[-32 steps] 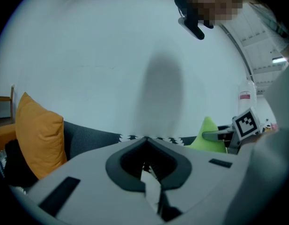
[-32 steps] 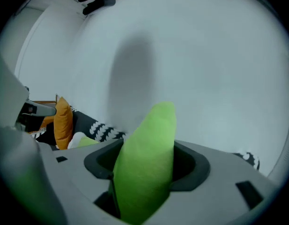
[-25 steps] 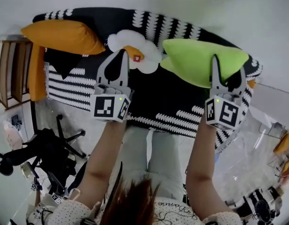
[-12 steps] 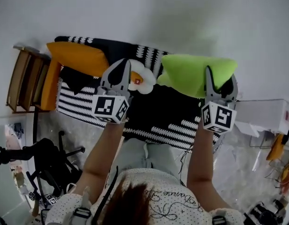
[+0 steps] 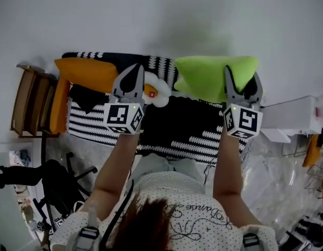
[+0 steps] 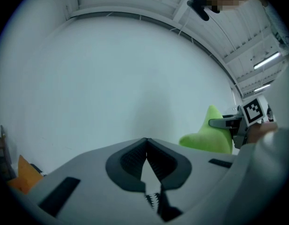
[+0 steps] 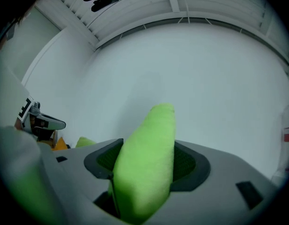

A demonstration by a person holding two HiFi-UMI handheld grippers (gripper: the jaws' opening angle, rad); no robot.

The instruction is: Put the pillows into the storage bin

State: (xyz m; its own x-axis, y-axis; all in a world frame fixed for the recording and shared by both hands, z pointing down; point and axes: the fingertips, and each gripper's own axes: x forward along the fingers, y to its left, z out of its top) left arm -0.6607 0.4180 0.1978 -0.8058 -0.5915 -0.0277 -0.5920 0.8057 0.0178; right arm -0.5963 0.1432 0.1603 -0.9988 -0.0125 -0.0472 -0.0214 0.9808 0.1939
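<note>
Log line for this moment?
right gripper: shut on green pillow | left gripper: shut, empty | orange pillow: on black-and-white cover

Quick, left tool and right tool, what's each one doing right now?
Left tool: closed, nothing between its jaws.
Right tool: closed on the green pillow, holding it.

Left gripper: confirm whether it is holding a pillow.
No, the left gripper has its jaws together with nothing between them.
</note>
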